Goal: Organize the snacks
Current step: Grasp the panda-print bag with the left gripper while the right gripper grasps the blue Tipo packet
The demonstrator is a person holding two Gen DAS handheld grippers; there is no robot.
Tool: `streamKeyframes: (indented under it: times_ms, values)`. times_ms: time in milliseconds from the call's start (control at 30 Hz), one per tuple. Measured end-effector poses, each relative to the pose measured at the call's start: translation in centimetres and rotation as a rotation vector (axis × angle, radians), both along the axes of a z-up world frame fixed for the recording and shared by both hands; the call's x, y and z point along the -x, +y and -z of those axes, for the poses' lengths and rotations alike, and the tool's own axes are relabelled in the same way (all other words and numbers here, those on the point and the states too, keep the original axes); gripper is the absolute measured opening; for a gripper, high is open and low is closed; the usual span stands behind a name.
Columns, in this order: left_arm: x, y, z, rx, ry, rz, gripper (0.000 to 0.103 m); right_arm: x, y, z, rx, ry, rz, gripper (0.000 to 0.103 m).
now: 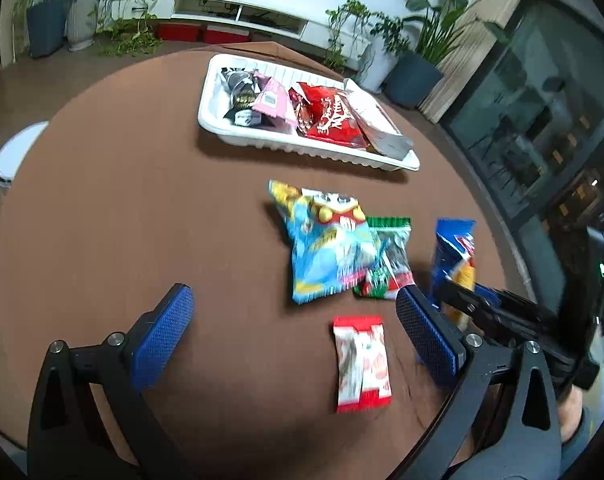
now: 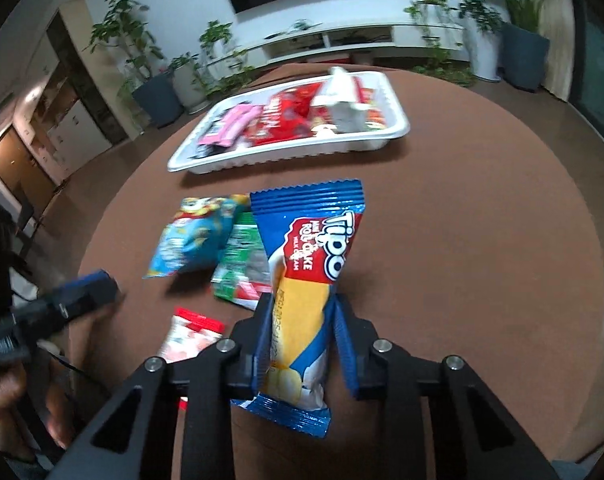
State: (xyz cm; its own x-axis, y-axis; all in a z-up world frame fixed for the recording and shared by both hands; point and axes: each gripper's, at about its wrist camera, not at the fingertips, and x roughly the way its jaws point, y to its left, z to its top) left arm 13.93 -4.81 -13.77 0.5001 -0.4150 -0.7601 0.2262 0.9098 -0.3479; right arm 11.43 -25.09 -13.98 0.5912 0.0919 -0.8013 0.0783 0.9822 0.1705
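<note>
My right gripper (image 2: 302,320) is shut on a blue and yellow Tipo cake packet (image 2: 309,268) and holds it above the brown round table; the same packet shows in the left wrist view (image 1: 453,256). My left gripper (image 1: 294,316) is open and empty, low over the table. A red and white packet (image 1: 361,364) lies between its fingers, a little ahead. A light blue snack bag (image 1: 325,240) and a green packet (image 1: 389,260) lie beyond. A white tray (image 1: 238,136) at the far side holds several snack packets.
The table edge curves close on the right (image 2: 561,280) and left (image 1: 22,200). A white stool (image 1: 14,152) stands left of the table. Potted plants and a white TV cabinet (image 1: 242,12) stand behind the table.
</note>
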Motion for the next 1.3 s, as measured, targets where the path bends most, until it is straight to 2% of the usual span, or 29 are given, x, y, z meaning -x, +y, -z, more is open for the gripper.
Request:
streamKeyframes:
  times_ms: [133,267,567,633,767,833,933,1167,1300]
  values:
    - [-3.1,-2.8,-0.5,-0.129,0.004,0.030,0.102,0.5,-1.3,0.9,0.035,0.015,0.038,0.032]
    - [-6.2,-4.9,0.0,-0.214,0.038,0.048,0.102,0.8,-1.5,1.3,0.054,0.004,0.029,0.032]
    - [-9.0,-7.1,3.1,-0.329,0.096,0.090,0.100,1.1,-1.1,1.5,0.106,-0.040,0.001,0.032]
    - [-9.0,-7.5,3.7,-0.338,0.095,0.109,0.088,1.2,-1.0,1.5,0.119,-0.049,-0.003,0.032]
    - [-9.2,-8.3,3.9,-0.349,0.082,0.130,0.079,1.2,-0.7,1.6,0.140,-0.061,-0.010,0.033]
    - [-9.2,-8.7,3.9,-0.356,0.069,0.139,0.070,1.3,-0.7,1.6,0.144,-0.065,-0.010,0.033]
    - [-9.5,-9.0,3.9,-0.354,0.060,0.150,0.066,1.3,-0.6,1.7,0.148,-0.067,-0.011,0.033]
    - [-10.0,-9.5,4.2,-0.354,0.043,0.165,0.063,1.2,-0.5,1.8,0.159,-0.070,-0.016,0.036]
    - [-8.6,-9.2,3.9,-0.352,0.033,0.177,0.056,1.3,-0.2,1.8,0.179,-0.072,-0.027,0.038]
